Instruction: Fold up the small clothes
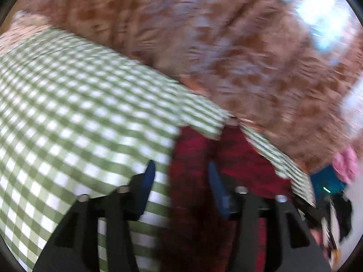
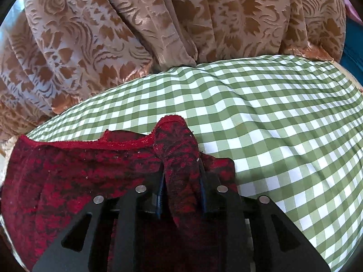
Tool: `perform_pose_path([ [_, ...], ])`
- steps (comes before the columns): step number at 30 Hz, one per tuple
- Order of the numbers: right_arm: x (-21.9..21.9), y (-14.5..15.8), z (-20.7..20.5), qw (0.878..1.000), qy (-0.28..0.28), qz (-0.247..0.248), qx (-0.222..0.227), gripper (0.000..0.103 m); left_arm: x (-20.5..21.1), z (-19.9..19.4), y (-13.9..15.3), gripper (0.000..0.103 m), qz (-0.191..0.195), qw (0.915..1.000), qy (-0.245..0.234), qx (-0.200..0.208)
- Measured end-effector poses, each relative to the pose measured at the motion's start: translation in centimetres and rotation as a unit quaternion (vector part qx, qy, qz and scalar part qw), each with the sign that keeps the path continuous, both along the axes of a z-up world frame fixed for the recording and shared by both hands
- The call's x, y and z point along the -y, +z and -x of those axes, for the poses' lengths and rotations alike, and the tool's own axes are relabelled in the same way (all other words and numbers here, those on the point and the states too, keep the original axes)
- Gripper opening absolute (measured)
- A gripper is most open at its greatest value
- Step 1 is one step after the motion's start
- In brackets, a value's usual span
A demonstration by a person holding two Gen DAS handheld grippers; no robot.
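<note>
Pinching a bunched corner of the red patterned garment [image 2: 95,174], right gripper [image 2: 180,195]; cloth extends leftward toward spread, empty left gripper [image 1: 181,176].

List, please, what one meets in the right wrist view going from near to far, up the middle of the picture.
right gripper → red cloth pinched between its fingers → green checked tablecloth → brown patterned curtain
</note>
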State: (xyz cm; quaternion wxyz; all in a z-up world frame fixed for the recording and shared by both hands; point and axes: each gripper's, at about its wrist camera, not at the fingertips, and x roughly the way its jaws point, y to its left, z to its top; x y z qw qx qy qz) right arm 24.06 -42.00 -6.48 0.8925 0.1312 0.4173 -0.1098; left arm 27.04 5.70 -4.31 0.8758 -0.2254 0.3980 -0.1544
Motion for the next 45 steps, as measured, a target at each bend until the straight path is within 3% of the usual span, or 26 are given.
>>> perform_pose_path([
  [2, -0.1, 0.2, 0.1, 1.000, 0.001, 0.001, 0.004, 0.024, 1.6, 0.1, 0.9, 0.058, -0.021, 0.9989, -0.041, 0.008],
  [4, -0.2, 0.6, 0.3, 1.000, 0.004, 0.003, 0.012, 0.024, 2.7, -0.4, 0.8, 0.055, -0.039, 0.9973, -0.062, 0.001],
  [5, -0.3, 1.0, 0.5, 1.000, 0.006, 0.006, 0.017, 0.024, 3.4, -0.5, 0.4, 0.026, -0.046, 0.9964, -0.071, -0.007],
  [6, -0.6, 1.5, 0.8, 1.000, 0.008, 0.012, 0.023, 0.024, 4.0, -0.8, 0.0, 0.011, -0.047, 0.9946, -0.091, -0.018],
  [9, -1.5, 3.6, 1.3, 0.998, 0.026, 0.024, 0.052, 0.023, 4.6, 1.2, 0.7, 0.011, -0.080, 0.9942, -0.070, 0.017],
  [13, -2.8, 5.3, 0.5, 0.996, 0.044, 0.025, 0.071, 0.023, 2.4, 2.1, -0.3, 0.011, -0.061, 0.9980, -0.017, 0.002],
  [15, -2.8, 3.3, -0.6, 0.999, 0.031, 0.029, 0.031, 0.023, 2.5, 1.0, -1.8, 0.013, -0.070, 0.9972, -0.011, -0.023],
  [17, -2.0, -1.0, -1.5, 1.000, 0.015, 0.020, -0.018, 0.023, 3.4, 0.3, -2.6, 0.021, -0.105, 0.9942, -0.006, -0.026],
  [19, -0.7, -1.3, -1.3, 1.000, -0.002, -0.024, -0.005, 0.026, 4.8, 0.1, -2.8, 0.023, -0.138, 0.9901, -0.002, -0.025],
  [21, -0.3, -0.7, -1.2, 0.999, -0.004, -0.036, -0.006, 0.031, 5.7, 0.0, -2.6, 0.025, -0.171, 0.9850, 0.007, -0.021],
  [23, -0.3, 0.1, -0.7, 0.999, 0.008, -0.039, -0.004, 0.035, 5.4, 0.6, -1.7, 0.034, -0.174, 0.9842, 0.027, -0.022],
  [25, 0.2, 1.6, 1.0, 0.997, 0.011, -0.070, 0.021, 0.056, 4.8, 1.9, -0.5, 0.036, -0.173, 0.9842, 0.038, -0.001],
  [27, 0.6, 2.7, 3.1, 0.995, 0.012, -0.090, 0.043, 0.066, 4.9, 3.3, 0.4, 0.036, -0.193, 0.9801, 0.043, 0.020],
  [28, 1.2, 3.1, 4.5, 0.994, 0.015, -0.097, 0.048, 0.066, 4.9, 4.0, 0.7, 0.036, -0.198, 0.9789, 0.042, 0.027],
  [30, 1.6, 3.0, 6.6, 0.993, 0.021, -0.108, 0.045, 0.066, 4.8, 5.1, 0.7, 0.039, -0.187, 0.9816, 0.029, 0.027],
  [32, 2.3, 2.7, 9.4, 0.992, 0.020, -0.120, 0.044, 0.066, 4.6, 6.2, 0.3, 0.054, -0.170, 0.9850, 0.017, 0.022],
  [35, 3.0, 1.6, 13.6, 0.988, 0.017, -0.149, 0.040, 0.066, 3.9, 7.7, -0.2, 0.064, -0.140, 0.9900, 0.007, 0.019],
  [41, 1.1, 0.1, 19.2, 0.985, 0.040, -0.168, 0.028, 0.065, 2.9, 9.6, -2.5, 0.066, -0.088, 0.9960, -0.008, -0.010],
  [43, 0.5, -0.5, 19.9, 0.985, 0.046, -0.166, 0.026, 0.054, 2.8, 9.7, -3.6, 0.064, -0.063, 0.9973, -0.022, -0.031],
  [45, 0.1, -0.8, 19.9, 0.984, 0.048, -0.168, 0.024, 0.041, 3.1, 9.6, -4.8, 0.051, -0.059, 0.9966, -0.031, -0.048],
])
